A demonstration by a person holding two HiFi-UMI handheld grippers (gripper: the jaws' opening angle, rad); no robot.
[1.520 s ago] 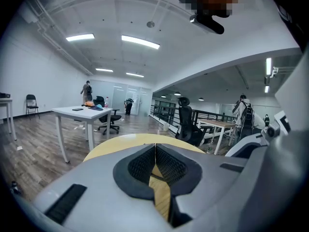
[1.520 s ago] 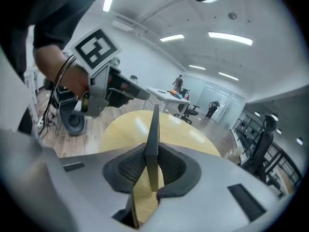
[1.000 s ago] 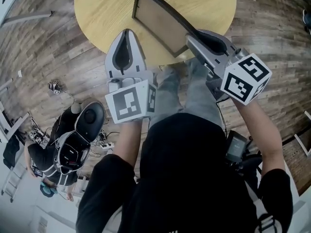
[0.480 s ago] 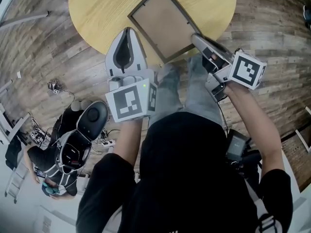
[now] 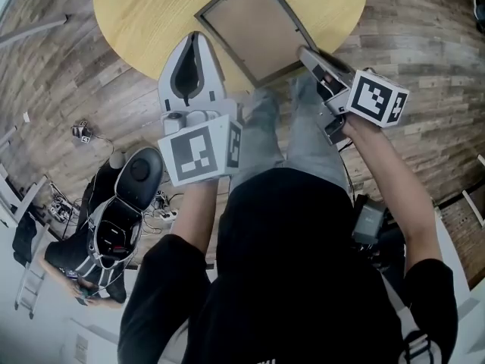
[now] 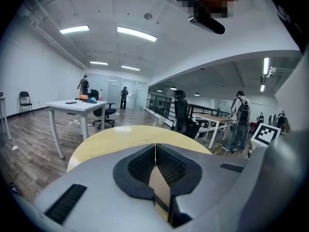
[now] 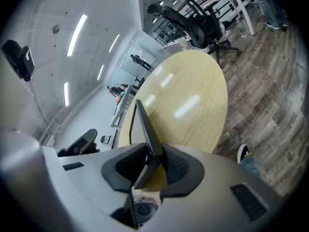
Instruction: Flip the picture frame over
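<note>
The picture frame (image 5: pixel 258 25) has a dark rim and lies almost flat on the round yellow table (image 5: pixel 144 14), brown backing up. My right gripper (image 5: pixel 306 52) is at its near right corner. In the right gripper view the frame's edge (image 7: pixel 144 122) runs between the jaws, which are opening but still touch it at the tips (image 7: pixel 155 154). My left gripper (image 5: pixel 195 38) hovers over the table's near edge, left of the frame and apart from it. Its jaws (image 6: pixel 155 148) are shut on nothing.
A black bag (image 5: pixel 125 207) and cables lie on the wooden floor at the left. My legs stand against the table's near edge. A black office chair (image 7: pixel 198 23) is beyond the table; a white desk (image 6: pixel 72 108) and several people stand far off.
The frame has dropped from steeply tilted on its edge to nearly flat, backing up. My right gripper has sunk and rolled with it. The left gripper has hardly moved.
</note>
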